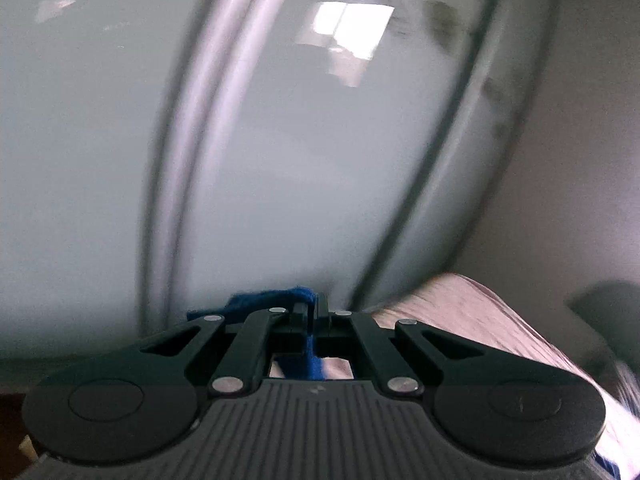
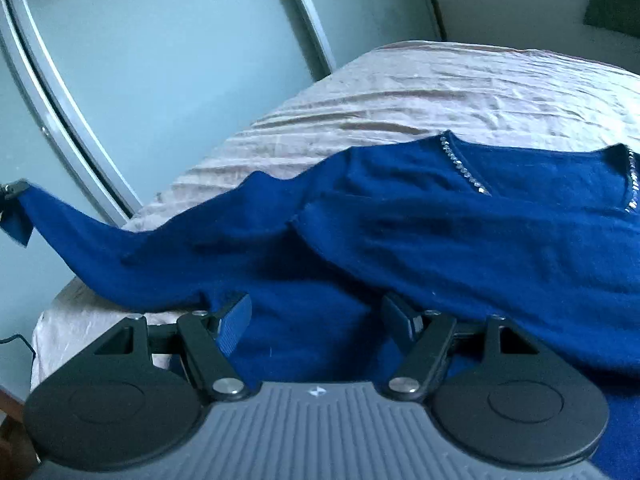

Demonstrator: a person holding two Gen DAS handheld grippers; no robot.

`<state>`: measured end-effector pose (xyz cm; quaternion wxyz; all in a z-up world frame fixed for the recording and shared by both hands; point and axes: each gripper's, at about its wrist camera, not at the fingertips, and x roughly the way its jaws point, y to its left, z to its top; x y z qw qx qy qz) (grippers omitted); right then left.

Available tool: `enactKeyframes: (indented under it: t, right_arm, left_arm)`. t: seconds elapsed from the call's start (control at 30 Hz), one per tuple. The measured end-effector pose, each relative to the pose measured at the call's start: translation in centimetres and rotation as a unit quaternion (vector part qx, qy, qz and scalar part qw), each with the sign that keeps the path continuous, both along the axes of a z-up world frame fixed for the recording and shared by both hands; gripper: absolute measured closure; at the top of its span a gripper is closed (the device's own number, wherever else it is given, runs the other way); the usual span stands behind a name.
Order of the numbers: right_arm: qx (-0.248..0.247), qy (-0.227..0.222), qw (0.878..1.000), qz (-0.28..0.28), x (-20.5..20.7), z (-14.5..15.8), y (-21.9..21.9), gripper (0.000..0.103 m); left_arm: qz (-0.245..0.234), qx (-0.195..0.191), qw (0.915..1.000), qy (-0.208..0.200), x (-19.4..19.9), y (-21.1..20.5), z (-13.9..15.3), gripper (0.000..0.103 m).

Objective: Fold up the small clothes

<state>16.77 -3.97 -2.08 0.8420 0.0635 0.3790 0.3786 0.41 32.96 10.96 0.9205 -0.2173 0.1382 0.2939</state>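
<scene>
We're at a bed (image 2: 460, 92) with a wrinkled pale pink cover, frosted sliding wardrobe doors (image 2: 160, 80) right behind it. Spread across the cover lies the blue sweater (image 2: 440, 248), its sparkly neckline trim (image 2: 464, 166) up top. One sleeve (image 2: 80, 236) stretches off the bed's edge, lifted. Our left gripper (image 1: 311, 305) has its fingers pressed together, pinching that sleeve's end. Our right gripper (image 2: 316, 314) hovers low over the sweater's body, fingers spread wide, gripping nothing.
</scene>
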Motion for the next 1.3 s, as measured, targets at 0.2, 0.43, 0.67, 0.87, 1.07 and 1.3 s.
enactKeyframes:
  t: [0.2, 0.43, 0.67, 0.87, 1.07, 1.3]
  right_arm:
    - [0.037, -0.038, 0.998, -0.041, -1.5, 2.2, -4.4, 0.031]
    - [0.053, -0.035, 0.99, -0.129, -1.9, 2.0, -12.0, 0.031]
    - [0.107, -0.023, 0.962, -0.251, -3.4, 0.6, -19.7, 0.031]
    - [0.129, -0.016, 0.934, -0.333, -4.4, -0.6, -24.3, 0.031]
    - [0.119, -0.024, 0.921, -0.369, -5.1, -1.1, -26.9, 0.031]
    - [0.104, -0.027, 0.91, -0.4, -6.0, -1.7, -29.0, 0.031]
  left_arm:
    - [-0.127, 0.04, 0.9911, 0.008, 6.0, -7.6, 2.0, 0.103]
    - [-0.263, 0.106, 0.9584, 0.03, 13.3, -18.8, 2.1, 0.103]
    - [-0.37, 0.091, 0.9201, 0.09, 17.5, -28.3, -1.6, 0.103]
    - [-0.443, 0.123, 0.8792, 0.125, 18.9, -36.7, -6.1, 0.103]
    - [-0.501, 0.122, 0.8428, 0.155, 18.9, -42.9, -9.8, 0.103]
    - [-0.544, 0.136, 0.8068, 0.187, 19.5, -46.6, -12.4, 0.092]
